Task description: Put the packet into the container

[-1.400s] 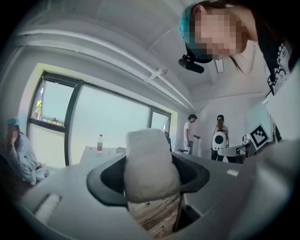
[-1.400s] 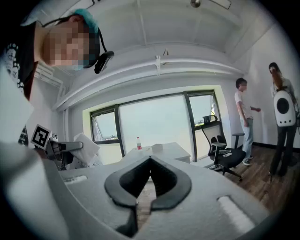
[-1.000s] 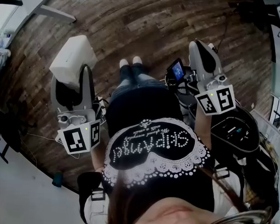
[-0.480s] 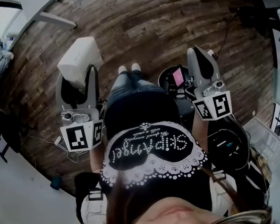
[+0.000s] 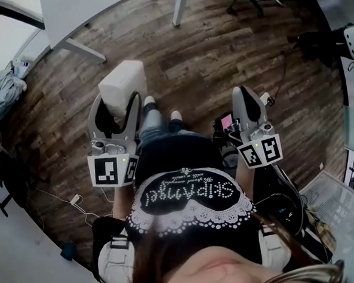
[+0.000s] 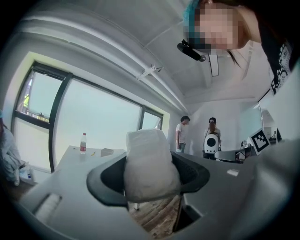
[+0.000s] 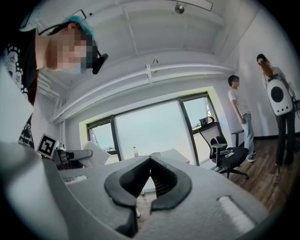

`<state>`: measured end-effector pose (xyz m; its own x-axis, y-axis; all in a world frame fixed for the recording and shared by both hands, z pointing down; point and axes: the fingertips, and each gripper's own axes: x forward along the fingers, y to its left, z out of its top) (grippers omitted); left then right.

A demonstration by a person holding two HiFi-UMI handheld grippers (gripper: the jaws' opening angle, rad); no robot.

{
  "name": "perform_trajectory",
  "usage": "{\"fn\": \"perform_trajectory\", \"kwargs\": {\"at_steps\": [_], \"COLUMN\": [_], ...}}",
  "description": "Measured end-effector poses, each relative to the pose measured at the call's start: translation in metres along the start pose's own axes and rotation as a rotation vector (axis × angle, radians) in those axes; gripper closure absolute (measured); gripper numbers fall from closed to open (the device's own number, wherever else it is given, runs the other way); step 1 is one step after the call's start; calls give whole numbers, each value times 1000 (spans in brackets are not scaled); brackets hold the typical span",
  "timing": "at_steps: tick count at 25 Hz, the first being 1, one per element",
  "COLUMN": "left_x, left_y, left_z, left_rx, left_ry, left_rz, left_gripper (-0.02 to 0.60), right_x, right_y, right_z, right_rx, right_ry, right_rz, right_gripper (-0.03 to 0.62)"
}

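Note:
A puffy white packet [image 5: 122, 85] sits between the jaws of my left gripper [image 5: 115, 107], held level over the wooden floor at the left of the head view. In the left gripper view the packet [image 6: 150, 164] fills the gap between the dark pads [image 6: 108, 180], and the left gripper [image 6: 151, 176] is shut on it. My right gripper [image 5: 242, 95] is at the right of the head view, also level. Its curved black jaws meet at the tips in the right gripper view, and the right gripper [image 7: 149, 162] holds nothing.
A white table [image 5: 84, 0] stands at the upper left over the plank floor [image 5: 200, 49]. A bottle [image 6: 83, 143] stands on a table by the windows. Two people [image 6: 182, 133] stand far off. An office chair [image 7: 229, 157] is to the right. Black gear and cables [image 5: 284, 204] lie at the right.
Both grippers have shifted across the floor, the left one carrying the packet up and to the right in the head view. The white table has come further into view at the top.

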<state>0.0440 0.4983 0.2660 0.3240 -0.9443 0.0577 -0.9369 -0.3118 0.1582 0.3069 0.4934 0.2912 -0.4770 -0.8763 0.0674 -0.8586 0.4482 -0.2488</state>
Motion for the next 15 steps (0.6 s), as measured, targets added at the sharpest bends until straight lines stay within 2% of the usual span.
{"fn": "perform_trajectory", "kwargs": {"at_steps": [4,8,11,15], "left_x": [6,14,22,25], "left_y": [40,82,104,121], "left_z": [11,26,33,37], "left_rx": [7,21,15,8], "left_ry": [-15,-28,-40,-41], "left_rz": [5,22,16,6], "left_gripper": [298,298,298,298], "right_x": [38,83,108,126], "right_y": [19,59,83,96], "right_z": [6,17,13,3], "right_rx": [4,3,3,8], "right_ry": [-39,-77,-59,-17], "right_rz": [10,91,137,144], "right_gripper": [597,597,595,595]}}
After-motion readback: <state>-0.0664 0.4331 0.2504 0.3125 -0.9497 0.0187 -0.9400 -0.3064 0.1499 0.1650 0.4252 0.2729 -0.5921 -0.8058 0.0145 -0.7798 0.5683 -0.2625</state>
